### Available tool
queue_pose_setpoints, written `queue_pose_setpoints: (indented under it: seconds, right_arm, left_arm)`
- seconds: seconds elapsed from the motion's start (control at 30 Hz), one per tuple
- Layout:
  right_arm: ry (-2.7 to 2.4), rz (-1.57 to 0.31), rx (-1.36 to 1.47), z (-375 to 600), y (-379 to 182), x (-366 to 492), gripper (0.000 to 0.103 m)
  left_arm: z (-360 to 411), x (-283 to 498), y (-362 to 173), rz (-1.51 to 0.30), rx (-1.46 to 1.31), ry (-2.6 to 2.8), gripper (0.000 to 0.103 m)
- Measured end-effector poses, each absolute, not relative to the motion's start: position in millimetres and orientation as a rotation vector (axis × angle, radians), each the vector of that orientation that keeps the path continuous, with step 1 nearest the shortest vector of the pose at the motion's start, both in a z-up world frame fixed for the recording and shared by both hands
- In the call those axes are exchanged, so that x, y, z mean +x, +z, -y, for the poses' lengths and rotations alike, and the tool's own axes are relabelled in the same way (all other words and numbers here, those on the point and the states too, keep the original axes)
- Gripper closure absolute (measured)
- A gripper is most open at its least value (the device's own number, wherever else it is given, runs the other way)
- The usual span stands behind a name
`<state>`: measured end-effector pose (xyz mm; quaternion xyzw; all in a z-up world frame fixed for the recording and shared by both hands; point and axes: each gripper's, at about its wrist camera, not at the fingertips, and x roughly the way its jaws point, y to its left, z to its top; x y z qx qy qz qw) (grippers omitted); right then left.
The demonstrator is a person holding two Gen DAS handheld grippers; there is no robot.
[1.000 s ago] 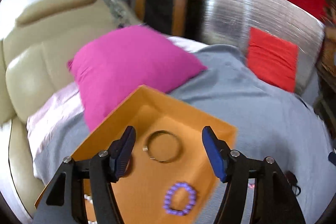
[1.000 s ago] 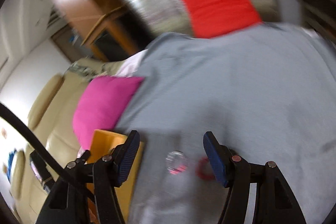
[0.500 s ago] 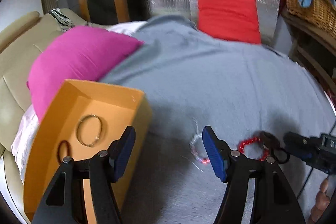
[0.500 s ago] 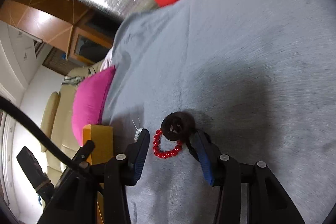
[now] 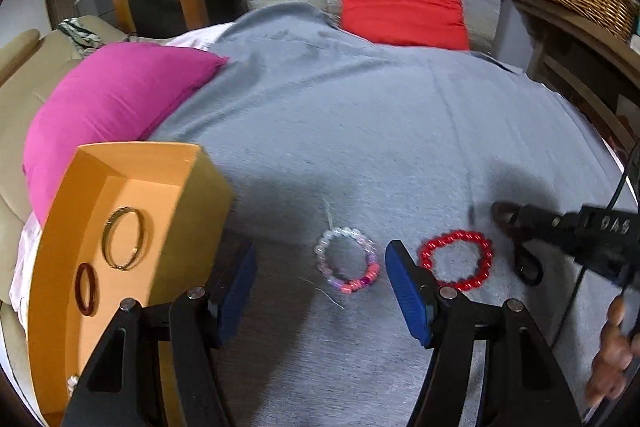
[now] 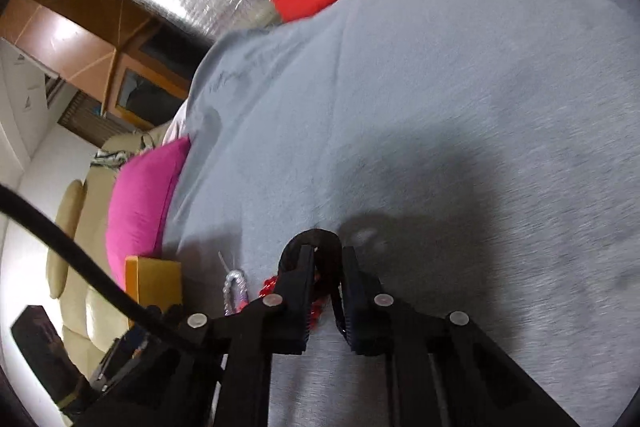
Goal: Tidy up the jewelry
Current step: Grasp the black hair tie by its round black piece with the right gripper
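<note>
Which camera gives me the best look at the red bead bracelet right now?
Left wrist view: the red bead bracelet lies there as a full ring on the grey blanket. The right wrist view shows only a few beads beside its closed fingers.

**Bracelets on the grey blanket, rings in the orange box**

The left gripper (image 5: 320, 275) hangs over the grey blanket (image 5: 360, 131) with its jaws wide apart and nothing between the pads. A pale pink beaded bracelet (image 5: 347, 259) lies flat between them. Just beside its right finger lies a red beaded bracelet (image 5: 456, 259). The right gripper (image 5: 508, 221) reaches in from the blanket's right edge, its tip at a dark ring. At the left edge, an orange box (image 5: 132, 183) holds a gold bangle (image 5: 122, 243) and a dark red ring (image 5: 85, 289).
</note>
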<state>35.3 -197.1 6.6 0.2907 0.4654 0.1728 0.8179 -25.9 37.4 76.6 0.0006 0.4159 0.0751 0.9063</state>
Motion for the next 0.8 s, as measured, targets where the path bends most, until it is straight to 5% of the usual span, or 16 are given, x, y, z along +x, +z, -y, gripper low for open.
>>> queue_pose_setpoints:
  seconds: [0.8]
  right_arm:
    - [0.287,-1.05,0.757,299,-12,26,0.086]
  left_arm:
    - [41,3,25,-0.988,0.032,-0.136,0.035]
